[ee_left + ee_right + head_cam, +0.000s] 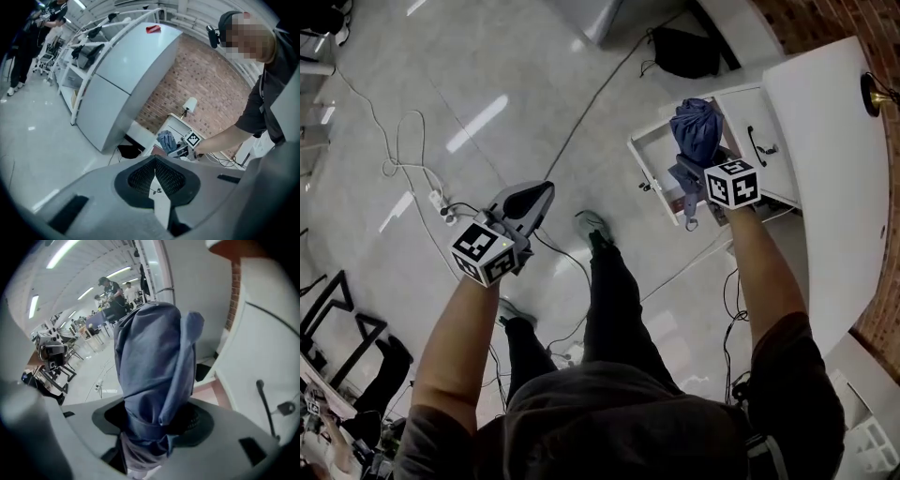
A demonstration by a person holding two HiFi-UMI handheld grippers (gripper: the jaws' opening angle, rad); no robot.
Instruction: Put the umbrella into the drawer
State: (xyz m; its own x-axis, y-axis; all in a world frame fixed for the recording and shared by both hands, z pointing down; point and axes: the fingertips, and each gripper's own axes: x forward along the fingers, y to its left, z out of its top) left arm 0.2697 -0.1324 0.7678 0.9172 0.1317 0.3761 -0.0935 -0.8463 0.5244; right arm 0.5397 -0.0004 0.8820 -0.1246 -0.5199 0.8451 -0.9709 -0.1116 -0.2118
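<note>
The left gripper (pixel 542 194) is held out over the pale floor (pixel 487 94). Its jaws are pressed together with nothing between them, the dark pads meeting along one line in its own view. Beyond its tips and off to its left, a power strip (pixel 439 200) lies on the floor among loose cables. To its right are the person's legs (pixel 609 291).

Further right, the right gripper (pixel 694 176) is tipped downward and pinches the folded blue umbrella (pixel 154 366) low on the bundle. The gathered cloth and its strap sit between the pads, and the rest of the fabric stands out well past the jaw tips. Seen from the head, that free end lies over the mouth of the open white drawer (pixel 656 183), directly ahead of this gripper. I cannot tell whether it touches the drawer's inside.

The drawer juts from a white cabinet whose top surface (pixel 834 178) runs along this gripper's right side, against a brick wall (pixel 881 281). A black bag (pixel 684 52) lies on the floor beyond the drawer.
</note>
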